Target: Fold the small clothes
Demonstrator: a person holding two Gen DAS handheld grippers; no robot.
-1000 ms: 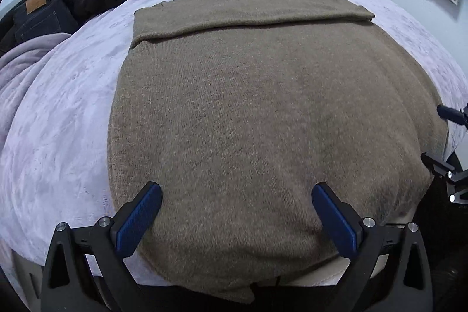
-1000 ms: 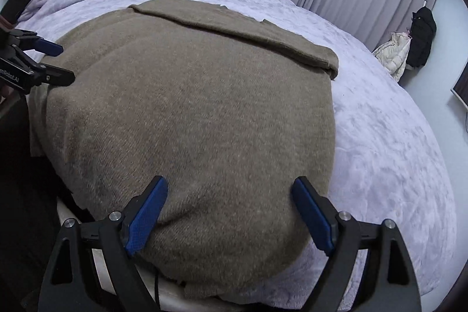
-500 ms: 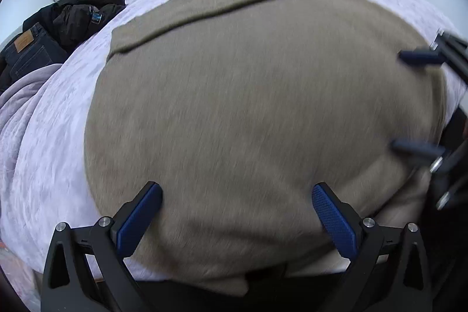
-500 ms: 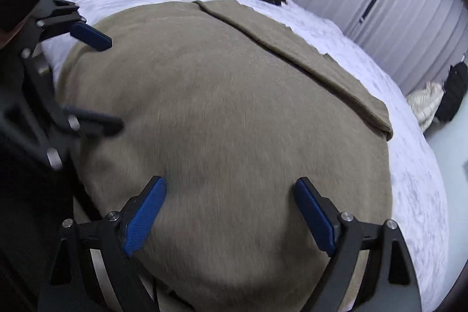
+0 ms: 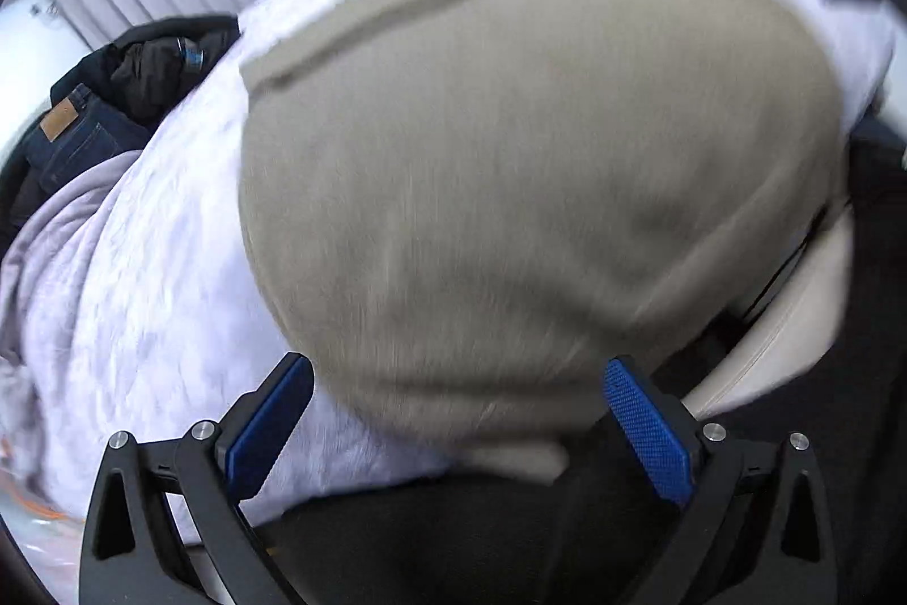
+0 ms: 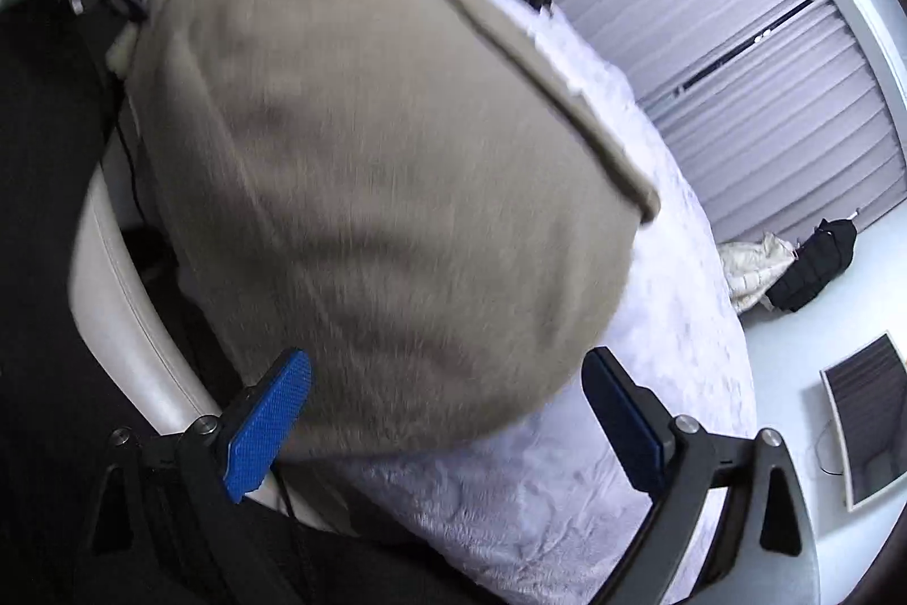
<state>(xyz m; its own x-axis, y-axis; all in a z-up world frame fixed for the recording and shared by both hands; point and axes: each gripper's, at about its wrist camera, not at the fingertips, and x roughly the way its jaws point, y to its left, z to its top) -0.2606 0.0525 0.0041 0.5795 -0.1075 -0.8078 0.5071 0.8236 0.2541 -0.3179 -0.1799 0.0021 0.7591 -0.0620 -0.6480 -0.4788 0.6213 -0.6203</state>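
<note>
A taupe knit sweater (image 5: 510, 163) lies spread flat on the lavender bedspread (image 5: 147, 310), its far edge folded over in a band. Both views are smeared with blur. The left gripper (image 5: 459, 412) hangs over the sweater's near hem with jaws wide apart, gripping nothing. The right gripper (image 6: 448, 403) has just been opening its jaws — nothing is pinched between them. The hem droops past the mattress edge, out of sight. Dark jeans (image 5: 73, 140) sit half cut off at the frame's rim.

The sweater (image 5: 510, 163) lies on the bed (image 5: 159, 299), jeans (image 5: 73, 140) behind.
</note>
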